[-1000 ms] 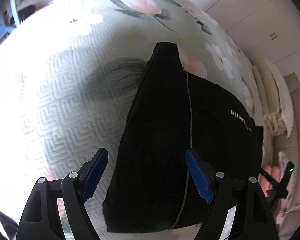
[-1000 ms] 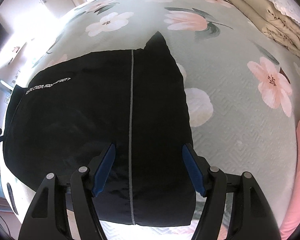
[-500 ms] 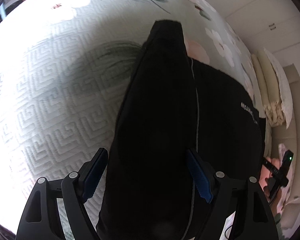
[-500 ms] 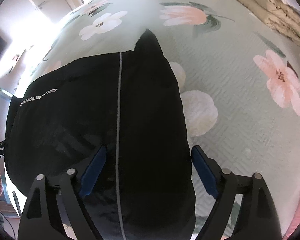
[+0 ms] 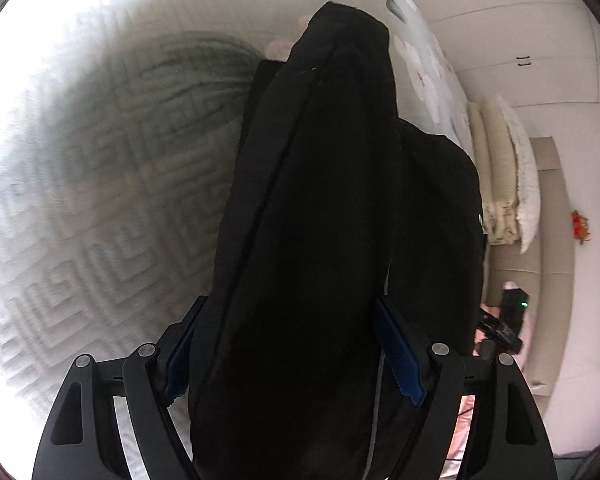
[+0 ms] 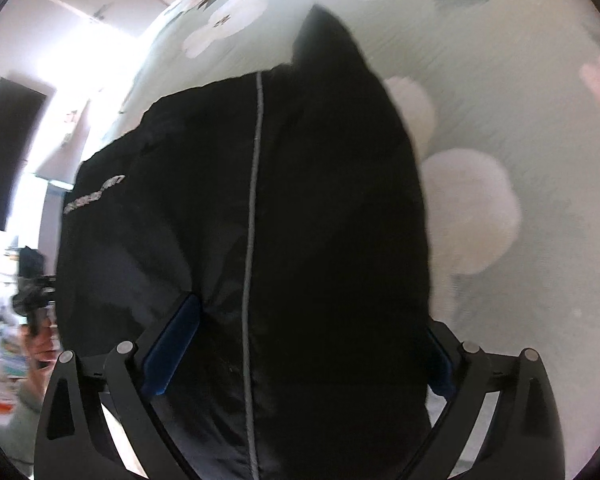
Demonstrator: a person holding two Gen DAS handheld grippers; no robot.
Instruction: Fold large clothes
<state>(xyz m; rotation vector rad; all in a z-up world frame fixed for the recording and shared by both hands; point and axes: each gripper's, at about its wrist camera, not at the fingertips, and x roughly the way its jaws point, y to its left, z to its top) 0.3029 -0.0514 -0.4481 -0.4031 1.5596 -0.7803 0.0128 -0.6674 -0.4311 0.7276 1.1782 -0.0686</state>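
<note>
Black garment [image 5: 312, 240] filling both spread tongs (edges blurred), quilt [image 6: 520, 100] beside

The black garment [image 5: 312, 240] fills the gap between my left gripper [image 5: 288, 356] fingers and runs off the bottom edge, so I can't see where it ends; the quilted bedspread [image 5: 100, 200] beside it is smeared with blur; on my right gripper [image 6: 296, 356] the right blue pad [image 6: 440, 368] is mostly covered by cloth; the white lettering [image 6: 94, 194] is too blurred to read; my other gripper at the far left is a fuzzy dark shape.
</note>
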